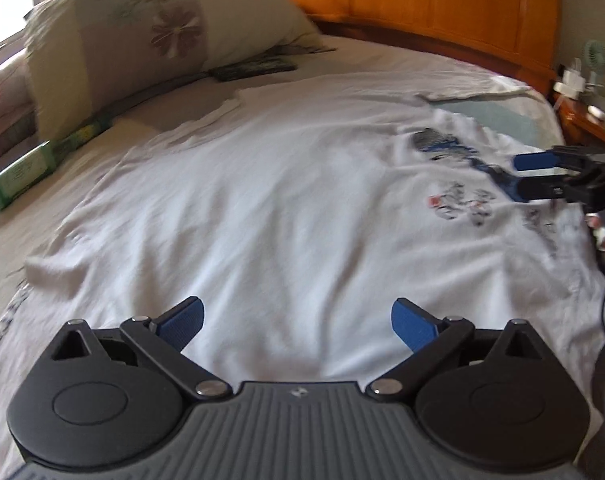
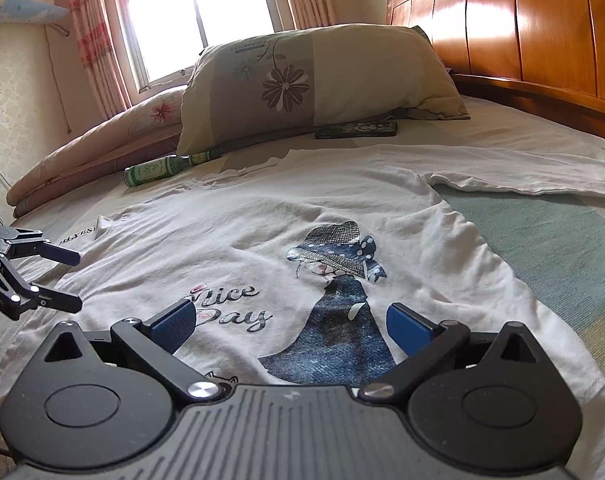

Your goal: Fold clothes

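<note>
Currently the white shirt point(image 2: 262, 248) lies spread face up on the bed point(image 2: 562, 248), its printed figure point(image 2: 338, 300) toward the right and one long sleeve point(image 2: 522, 168) stretched out at the far right. Both tools hover above the cloth with nothing held: the left gripper point(image 1: 297, 322) has its fingers spread wide over the plain left half, and the right gripper point(image 2: 290, 328) has its fingers equally wide apart just above the print. No fold appears to have been started. To begin well, lower each gripper to a matching edge or shoulder point, close on a single layer only, and lift both sides together so the fold line runs straight. Avoid pinching the bed sheet beneath. Keep clear of the green bottle point(image 2: 162, 168) and the pillow point(image 2: 314, 80) at the far left.
</note>
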### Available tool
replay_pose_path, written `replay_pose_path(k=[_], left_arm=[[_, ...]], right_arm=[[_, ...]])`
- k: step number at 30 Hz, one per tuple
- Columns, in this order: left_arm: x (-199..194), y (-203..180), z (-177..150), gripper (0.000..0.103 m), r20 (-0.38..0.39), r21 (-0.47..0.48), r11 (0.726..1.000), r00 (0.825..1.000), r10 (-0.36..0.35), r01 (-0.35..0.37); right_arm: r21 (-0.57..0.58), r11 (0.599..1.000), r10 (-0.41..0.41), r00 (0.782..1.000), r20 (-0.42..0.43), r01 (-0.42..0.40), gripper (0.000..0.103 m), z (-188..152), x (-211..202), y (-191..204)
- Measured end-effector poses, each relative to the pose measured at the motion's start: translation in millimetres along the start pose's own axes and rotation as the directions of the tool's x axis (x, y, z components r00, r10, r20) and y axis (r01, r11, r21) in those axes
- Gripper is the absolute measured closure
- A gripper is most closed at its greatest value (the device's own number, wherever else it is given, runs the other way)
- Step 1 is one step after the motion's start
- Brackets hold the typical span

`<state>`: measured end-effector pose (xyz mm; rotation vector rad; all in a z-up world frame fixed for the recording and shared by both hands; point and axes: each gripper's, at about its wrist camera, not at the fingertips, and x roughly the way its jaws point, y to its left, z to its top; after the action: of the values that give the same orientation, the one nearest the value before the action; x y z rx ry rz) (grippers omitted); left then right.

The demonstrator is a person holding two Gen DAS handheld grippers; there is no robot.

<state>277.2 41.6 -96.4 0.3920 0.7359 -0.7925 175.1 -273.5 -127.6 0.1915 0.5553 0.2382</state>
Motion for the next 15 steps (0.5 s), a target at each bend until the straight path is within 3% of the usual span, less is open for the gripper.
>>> replay_pose_path(k=[2, 6, 12, 15], left_arm=[[10.0, -20.9, 4.6, 0.003, -0.008, 0.068, 0.997, 0.999, -0.038, 0.038], [11.5, -29.8, -7.5, 0.002, -0.039, 0.057, 0.996, 0.997, -0.063, 0.065], [-45.1, -17.6, -71.8, 0.001, -0.03, -0.052, 0.999, 0.999, -0.009, 0.008], [-56.2, -22.5, -72.0, 0.001, -0.059, -0.069, 0.997, 0.998, 0.031, -0.036]], right_arm=[[-0.005, 1.0, -0.008, 1.0, 0.0, 0.008, 0.0, -0.3, 0.3, 1.2], [-0.006, 1.0, -0.021, 1.0, -0.003, 0.021, 0.0, -1.3, -0.8, 1.6], [-0.01, 1.0, -0.01, 1.0, 0.002, 0.01, 0.0, -1.3, -3.7, 1.1], [-0.019, 1.0, -0.005, 1.0, 0.006, 0.005, 0.0, -2.0, -5.5, 3.2]])
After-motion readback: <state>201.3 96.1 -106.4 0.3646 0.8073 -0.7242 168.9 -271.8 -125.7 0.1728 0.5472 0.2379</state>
